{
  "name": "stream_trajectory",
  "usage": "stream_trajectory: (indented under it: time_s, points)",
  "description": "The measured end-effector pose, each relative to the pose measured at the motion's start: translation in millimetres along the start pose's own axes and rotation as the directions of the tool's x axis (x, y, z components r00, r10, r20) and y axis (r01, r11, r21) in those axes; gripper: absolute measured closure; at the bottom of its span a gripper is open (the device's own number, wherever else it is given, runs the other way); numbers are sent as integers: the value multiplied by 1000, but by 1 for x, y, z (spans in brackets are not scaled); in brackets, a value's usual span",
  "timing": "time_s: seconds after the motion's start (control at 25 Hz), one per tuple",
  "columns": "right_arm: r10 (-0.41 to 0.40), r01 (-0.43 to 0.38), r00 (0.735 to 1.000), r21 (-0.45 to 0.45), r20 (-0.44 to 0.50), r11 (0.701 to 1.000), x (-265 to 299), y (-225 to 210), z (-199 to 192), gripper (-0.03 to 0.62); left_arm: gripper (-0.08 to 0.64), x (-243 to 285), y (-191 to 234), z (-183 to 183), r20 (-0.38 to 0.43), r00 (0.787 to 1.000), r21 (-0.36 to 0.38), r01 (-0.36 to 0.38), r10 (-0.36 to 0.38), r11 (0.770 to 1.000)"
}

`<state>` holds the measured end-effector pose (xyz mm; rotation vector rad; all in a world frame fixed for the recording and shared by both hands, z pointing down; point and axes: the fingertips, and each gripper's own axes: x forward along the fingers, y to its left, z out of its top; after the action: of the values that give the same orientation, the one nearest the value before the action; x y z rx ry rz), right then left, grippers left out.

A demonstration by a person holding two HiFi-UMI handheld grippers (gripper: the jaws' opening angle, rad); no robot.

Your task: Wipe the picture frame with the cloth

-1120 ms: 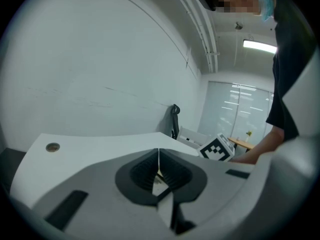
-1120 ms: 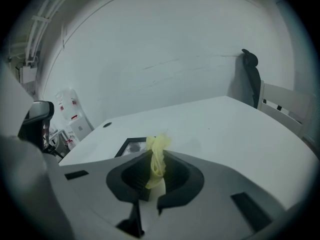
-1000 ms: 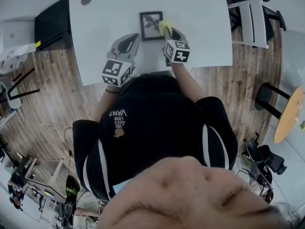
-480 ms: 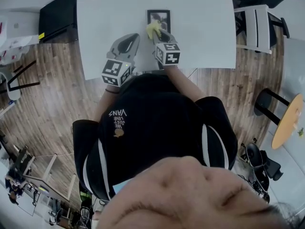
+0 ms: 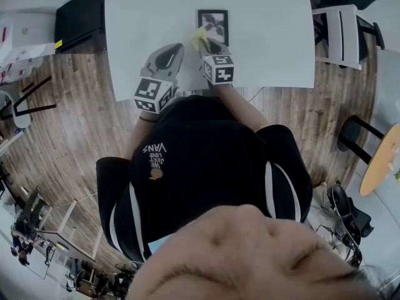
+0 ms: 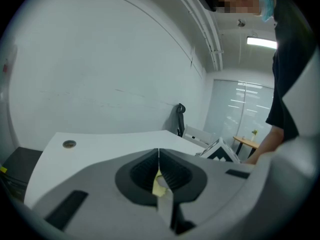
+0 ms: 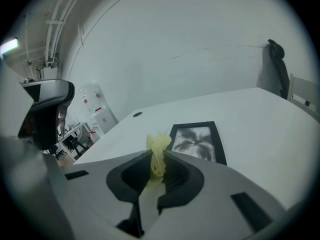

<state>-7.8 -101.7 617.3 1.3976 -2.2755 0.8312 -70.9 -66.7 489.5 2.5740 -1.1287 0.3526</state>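
White tabletop (image 5: 262,36) fills the upper part of the head view, with wood flooring around it. A black picture frame (image 5: 213,25) lies flat on it, upper centre. Just below the frame's lower left corner sits a bunched yellow cloth (image 5: 199,37), pinched at the tip of my right gripper (image 5: 207,44). I cannot tell from here whether the cloth touches the frame. My left gripper (image 5: 173,49) is to the left of it, over the table's near edge and apart from the frame. A white chair (image 5: 340,33) stands at the upper right.

In the left gripper view, the left gripper (image 6: 158,155) has its two jaws pressed together along a thin seam, gripping nothing. A small pale yellow sliver shows low behind the seam; I cannot tell what it is. The white table (image 6: 100,141) stretches beyond, with a round hole (image 6: 69,144) at the left.

In the right gripper view, the right gripper (image 7: 159,159) is clamped on the yellow cloth (image 7: 157,148), which stands up in a twisted tuft above the jaws. The picture frame (image 7: 196,141), holding a dark plant print, lies flat just past the jaws and slightly right of centre. The left gripper (image 7: 47,109) shows at the left edge.
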Motion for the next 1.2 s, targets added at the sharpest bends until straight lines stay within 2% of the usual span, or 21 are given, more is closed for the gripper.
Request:
stream_trajectory:
  time_s: [0.56, 1.2]
  points:
    - [-89, 89, 996, 18, 0, 996, -13, -33, -7, 545, 543, 15, -9, 1, -8, 998, 17, 66, -65, 998]
    - [-228, 226, 974, 64, 17, 972, -49, -97, -9, 545, 543, 37, -29, 5, -13, 991, 30, 134, -134, 990]
